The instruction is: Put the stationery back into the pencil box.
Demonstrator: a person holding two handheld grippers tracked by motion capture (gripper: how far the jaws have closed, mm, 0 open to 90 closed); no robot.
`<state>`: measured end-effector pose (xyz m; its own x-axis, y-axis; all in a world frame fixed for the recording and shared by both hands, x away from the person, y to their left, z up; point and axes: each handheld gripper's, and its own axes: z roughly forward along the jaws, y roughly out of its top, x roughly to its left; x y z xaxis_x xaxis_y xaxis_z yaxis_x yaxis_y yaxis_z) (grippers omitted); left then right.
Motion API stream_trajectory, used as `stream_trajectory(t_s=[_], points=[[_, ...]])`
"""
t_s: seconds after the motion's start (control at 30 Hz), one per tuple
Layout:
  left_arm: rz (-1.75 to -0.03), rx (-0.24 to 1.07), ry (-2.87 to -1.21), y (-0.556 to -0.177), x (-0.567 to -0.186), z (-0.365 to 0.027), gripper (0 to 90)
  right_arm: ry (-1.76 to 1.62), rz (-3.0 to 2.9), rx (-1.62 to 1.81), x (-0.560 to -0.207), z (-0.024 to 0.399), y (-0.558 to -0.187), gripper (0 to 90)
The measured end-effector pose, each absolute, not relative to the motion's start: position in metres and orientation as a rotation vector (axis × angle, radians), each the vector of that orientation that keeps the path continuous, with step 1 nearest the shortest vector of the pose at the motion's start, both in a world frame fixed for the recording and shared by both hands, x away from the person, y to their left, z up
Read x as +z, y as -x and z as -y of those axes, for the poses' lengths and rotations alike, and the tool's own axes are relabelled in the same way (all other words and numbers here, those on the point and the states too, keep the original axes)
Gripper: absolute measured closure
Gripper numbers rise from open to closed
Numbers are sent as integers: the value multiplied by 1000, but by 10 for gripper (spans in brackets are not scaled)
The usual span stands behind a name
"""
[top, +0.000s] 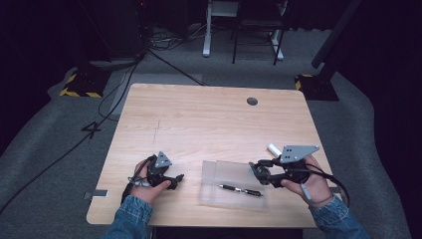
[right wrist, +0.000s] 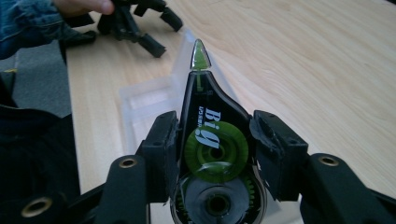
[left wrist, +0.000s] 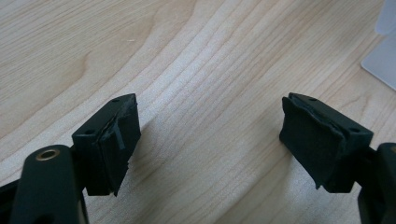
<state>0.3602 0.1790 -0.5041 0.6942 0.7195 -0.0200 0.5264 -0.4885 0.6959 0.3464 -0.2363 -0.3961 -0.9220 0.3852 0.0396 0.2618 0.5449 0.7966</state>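
Pale wood-grain table (top: 209, 119), seen from above, with two hand-held grippers at its near edge. One correction-tape dispenser (right wrist: 210, 140), of dark translucent plastic with green reels and a green tip, is clamped between the two black pads of the right gripper (right wrist: 212, 149); in the high view this gripper (top: 260, 172) is seen at about 4 o'clock on the tabletop, the dispenser carried above the right end of the case. One clear plastic case (top: 233, 184) is laid flat at about 5 o'clock, between the two grippers. One black pen (top: 241, 189) is seen lying inside it, pointing toward 3 o'clock. One small white cylinder (top: 273, 148) is seen on the wood just beyond the right gripper, apart from the case. The left gripper (top: 174, 180) is rested low at about 7 o'clock, its jaws spread wide with nothing between them; in the left gripper view bare wood is seen between the two pads (left wrist: 112, 144). One dark round hole (top: 252, 101) is set in the tabletop at about 1 o'clock. Two denim sleeves (top: 130, 214) are seen at the bottom edge.
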Motion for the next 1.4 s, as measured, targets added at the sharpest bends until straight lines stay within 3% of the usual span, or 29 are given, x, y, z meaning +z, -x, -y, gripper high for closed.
stream_trajectory(t_s=[0.63,1.4], points=[[-946,359,-2208,-360,-504,-179,200,-372,-2901,1213,-434,200,-339,524],[-946,358,-2208,-360,-504,-179,200,-348,-2997,1016,-454,199,-345,524]])
